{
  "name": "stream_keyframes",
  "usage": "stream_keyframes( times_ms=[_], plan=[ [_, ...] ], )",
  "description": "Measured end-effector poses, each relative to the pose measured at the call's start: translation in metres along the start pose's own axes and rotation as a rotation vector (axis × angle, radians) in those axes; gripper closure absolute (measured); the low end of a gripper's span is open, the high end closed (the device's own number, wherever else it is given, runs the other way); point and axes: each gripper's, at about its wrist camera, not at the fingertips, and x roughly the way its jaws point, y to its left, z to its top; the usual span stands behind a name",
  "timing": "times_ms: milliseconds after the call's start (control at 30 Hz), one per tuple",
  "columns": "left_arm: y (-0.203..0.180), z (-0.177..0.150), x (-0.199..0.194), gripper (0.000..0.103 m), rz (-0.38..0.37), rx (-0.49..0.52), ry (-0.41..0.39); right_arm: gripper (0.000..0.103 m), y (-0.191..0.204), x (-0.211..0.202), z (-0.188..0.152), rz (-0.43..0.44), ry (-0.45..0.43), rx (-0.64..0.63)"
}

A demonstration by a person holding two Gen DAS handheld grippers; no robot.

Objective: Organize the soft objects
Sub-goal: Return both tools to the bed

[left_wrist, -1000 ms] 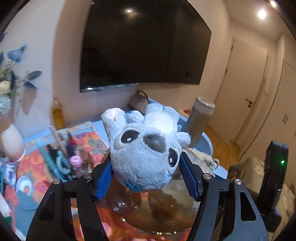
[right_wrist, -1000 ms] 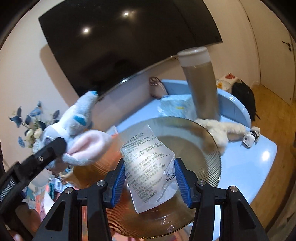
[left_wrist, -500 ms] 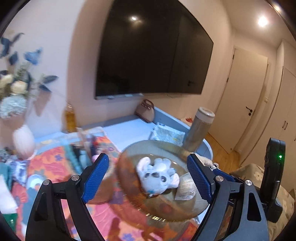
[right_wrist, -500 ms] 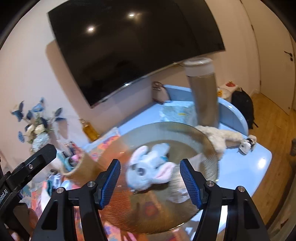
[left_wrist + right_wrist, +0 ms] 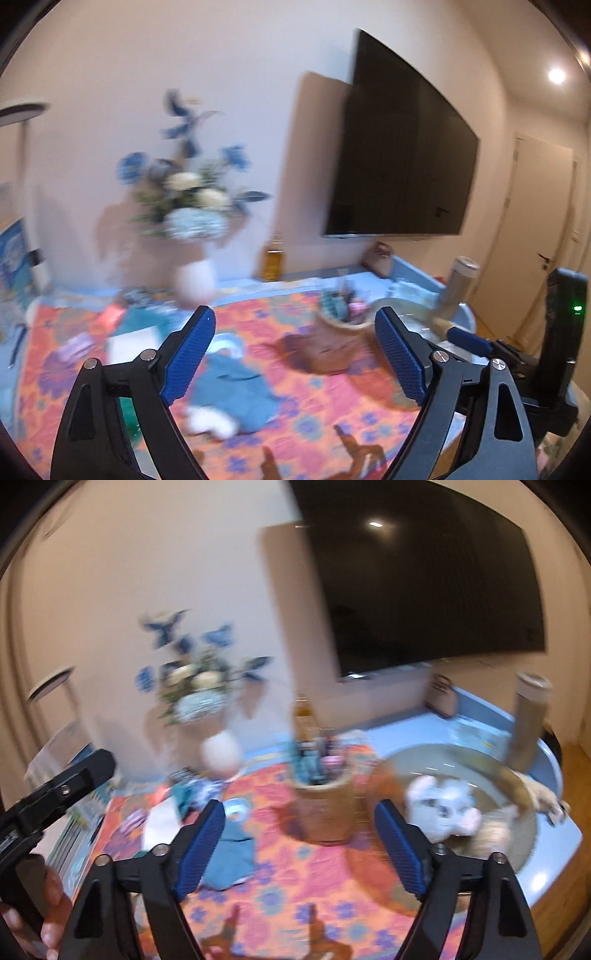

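Note:
The grey plush toy (image 5: 443,814) lies in the amber glass plate (image 5: 524,786) at the right of the table. A teal cloth (image 5: 242,393) lies on the flowered mat, with a small white soft thing (image 5: 212,421) at its near edge; the cloth also shows in the right wrist view (image 5: 231,853). My left gripper (image 5: 295,356) is open and empty above the mat, over the cloth. My right gripper (image 5: 303,845) is open and empty, with the plate off to its right. Both views are motion-blurred.
A wooden cup of pens (image 5: 325,805) stands beside the plate. A white vase of flowers (image 5: 194,280), a bottle (image 5: 273,260), a tall tumbler (image 5: 526,720) and a cream plush (image 5: 543,794) stand further back. Papers (image 5: 131,343) lie at the mat's left.
Both grippers let go of the plush and the packet onto the plate, opened wide, then swung left and back over the flowered mat.

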Motion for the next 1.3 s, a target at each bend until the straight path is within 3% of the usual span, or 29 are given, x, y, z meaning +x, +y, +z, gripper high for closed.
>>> stream_keyframes(
  times_ms=[133,300,400,533,667,767,867,1067,1300],
  plan=[
    [0.052,-0.024,-0.011,0.009,0.150,-0.026,0.005,0.019,0.059,0.016,-0.016,0.084,0.035,-0.103],
    [0.131,-0.064,0.000,0.009,0.353,-0.112,0.070,0.019,0.119,0.059,-0.050,0.207,0.121,-0.170],
    [0.171,-0.096,0.010,0.009,0.428,-0.180,0.101,0.019,0.144,0.082,-0.082,0.240,0.109,-0.221],
    [0.204,-0.132,0.021,0.009,0.419,-0.279,0.157,0.019,0.161,0.119,-0.123,0.192,0.203,-0.274],
    [0.226,-0.148,0.022,0.009,0.400,-0.367,0.178,0.019,0.154,0.136,-0.122,0.194,0.234,-0.227],
    [0.228,-0.152,0.019,0.009,0.393,-0.397,0.174,0.012,0.146,0.147,-0.122,0.183,0.243,-0.190],
    [0.223,-0.153,0.023,0.009,0.376,-0.378,0.191,0.012,0.137,0.161,-0.124,0.189,0.305,-0.145],
    [0.205,-0.151,0.034,0.009,0.408,-0.270,0.228,0.012,0.132,0.166,-0.125,0.193,0.341,-0.117],
    [0.203,-0.151,0.036,0.009,0.418,-0.249,0.250,0.012,0.132,0.169,-0.126,0.188,0.354,-0.114]
  ],
)
